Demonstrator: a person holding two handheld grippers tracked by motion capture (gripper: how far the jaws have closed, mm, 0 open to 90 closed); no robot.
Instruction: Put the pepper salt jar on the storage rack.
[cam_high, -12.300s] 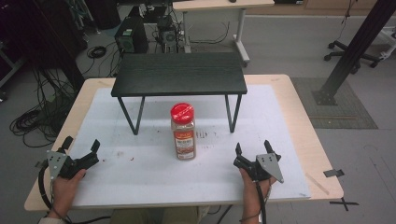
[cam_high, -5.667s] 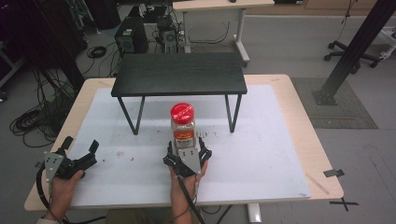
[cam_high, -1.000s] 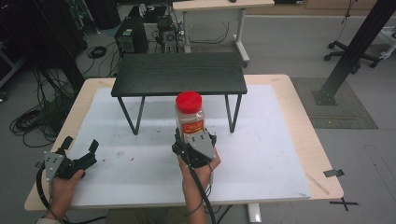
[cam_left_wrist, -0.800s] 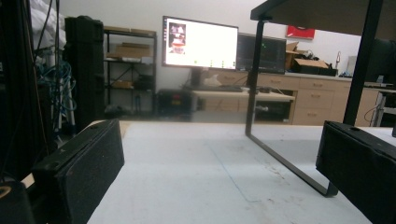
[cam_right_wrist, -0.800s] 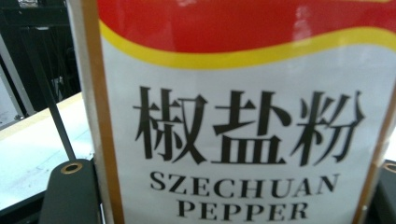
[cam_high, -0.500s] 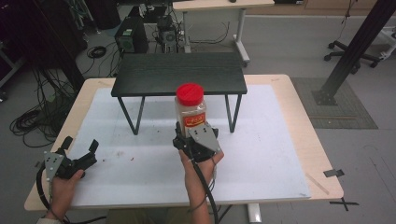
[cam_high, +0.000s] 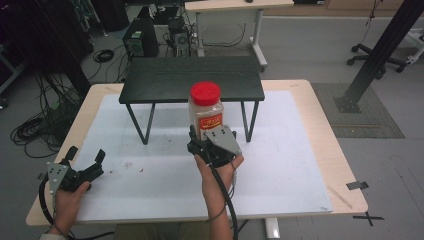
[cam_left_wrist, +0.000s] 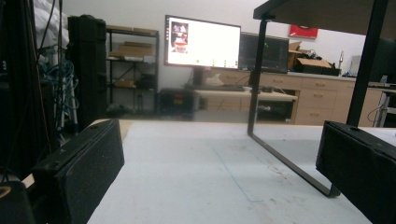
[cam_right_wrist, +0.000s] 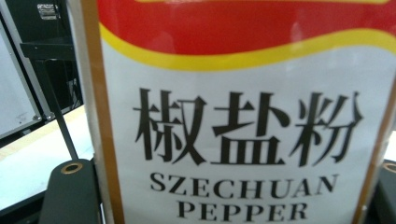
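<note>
A clear spice jar (cam_high: 205, 110) with a red lid and a red-and-white label is held upright above the white mat, just in front of the small black table (cam_high: 192, 79). My right gripper (cam_high: 205, 142) is shut on the jar's lower part. In the right gripper view the label (cam_right_wrist: 243, 121) reads "Szechuan Pepper", with a black jaw at each bottom corner. My left gripper (cam_high: 85, 159) rests open near the table's front left corner, nothing between its fingers. In the left gripper view its two black jaws stand wide apart over the mat (cam_left_wrist: 196, 177).
The black table's thin legs (cam_high: 149, 124) stand on the white mat (cam_high: 280, 150). One leg (cam_left_wrist: 261, 88) rises ahead in the left gripper view. Small crumbs (cam_high: 131, 164) lie on the mat. Cables, computers and a desk stand on the floor beyond.
My right gripper took hold of the jar and has lifted it off the mat, carrying it up and slightly toward the black table. The left gripper has stayed still.
</note>
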